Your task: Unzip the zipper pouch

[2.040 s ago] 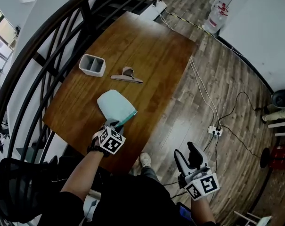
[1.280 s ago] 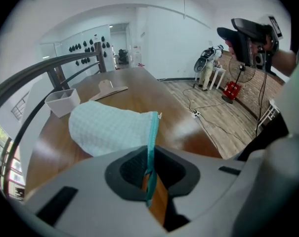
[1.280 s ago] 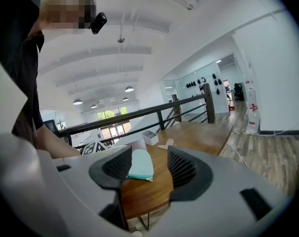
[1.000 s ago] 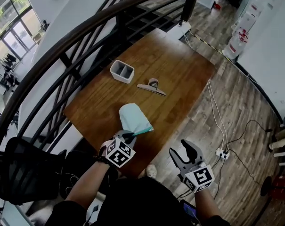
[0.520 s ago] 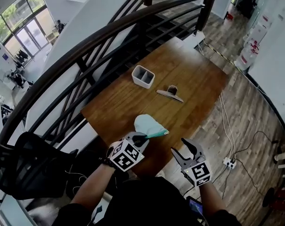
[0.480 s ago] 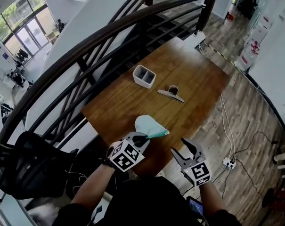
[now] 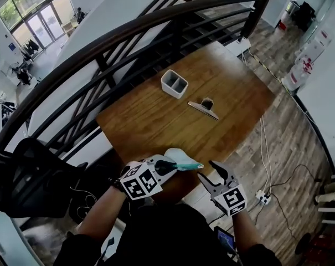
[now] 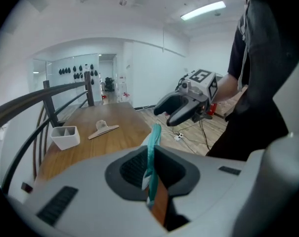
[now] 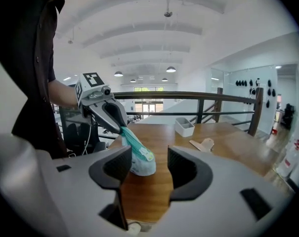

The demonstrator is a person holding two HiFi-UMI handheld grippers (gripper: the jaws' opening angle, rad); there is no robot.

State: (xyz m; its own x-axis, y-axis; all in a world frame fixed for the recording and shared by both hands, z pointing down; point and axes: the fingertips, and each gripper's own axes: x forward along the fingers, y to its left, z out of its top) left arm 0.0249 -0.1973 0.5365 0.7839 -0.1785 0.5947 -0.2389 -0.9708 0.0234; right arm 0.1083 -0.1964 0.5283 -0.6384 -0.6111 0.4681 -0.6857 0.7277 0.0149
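A pale mint zipper pouch [image 7: 177,155] with a teal zipper edge [image 9: 134,143] hangs over the near edge of the wooden table [image 7: 156,115]. My left gripper [image 7: 166,165] is shut on the pouch's near end; the teal edge [image 8: 152,152] runs up between its jaws in the left gripper view. My right gripper [image 7: 212,173] hovers open just right of the pouch, nothing between its fingers. In the right gripper view the pouch's free end with the zipper tab [image 9: 145,155] hangs just ahead of the open jaws. The right gripper [image 8: 181,110] also shows beyond the pouch in the left gripper view.
A white two-compartment box [image 7: 174,83] and a flat tan clip [image 7: 204,107] lie farther back on the table. A dark stair railing [image 7: 101,49] curves along the table's far and left sides. A cable and power strip [image 7: 259,195] lie on the plank floor at right.
The left gripper has lifted the pouch off the table towards the near edge. The right gripper has come up and closer to the pouch's free end. The head view has swung.
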